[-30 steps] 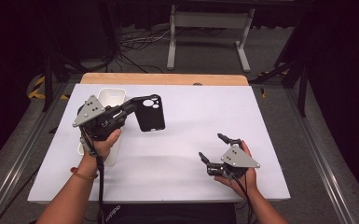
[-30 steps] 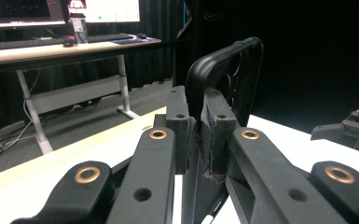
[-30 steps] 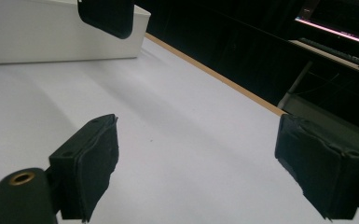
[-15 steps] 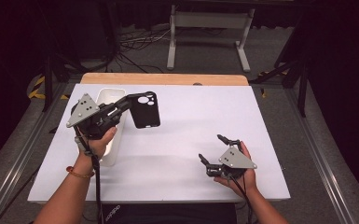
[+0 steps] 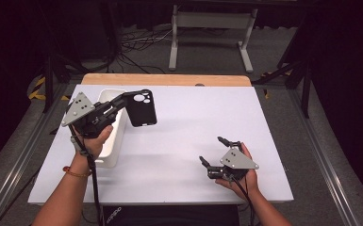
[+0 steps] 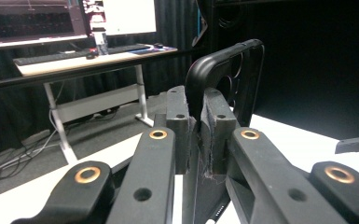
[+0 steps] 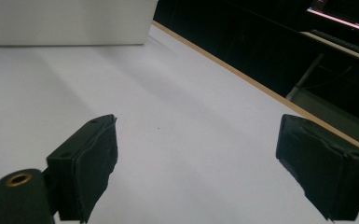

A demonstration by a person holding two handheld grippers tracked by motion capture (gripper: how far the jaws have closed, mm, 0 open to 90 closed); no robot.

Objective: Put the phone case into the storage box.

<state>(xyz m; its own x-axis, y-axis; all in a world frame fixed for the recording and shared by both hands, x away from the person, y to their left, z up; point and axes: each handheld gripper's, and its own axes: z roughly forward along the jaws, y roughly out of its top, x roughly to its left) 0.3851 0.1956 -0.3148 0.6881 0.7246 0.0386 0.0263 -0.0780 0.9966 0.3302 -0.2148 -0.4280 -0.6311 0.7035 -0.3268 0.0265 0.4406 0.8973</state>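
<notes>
Two grippers — left gripper [image 5: 125,98] pinches the black phone case [image 5: 142,108]; right gripper [image 5: 215,151] spread wide, holding nothing.

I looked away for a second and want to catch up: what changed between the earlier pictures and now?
The left gripper, its fingers shut on the black phone case, lifted the case off the table and tilted it upright beside the white bin. The right gripper stayed open, resting low near the table's front edge; the bin did not move.
</notes>
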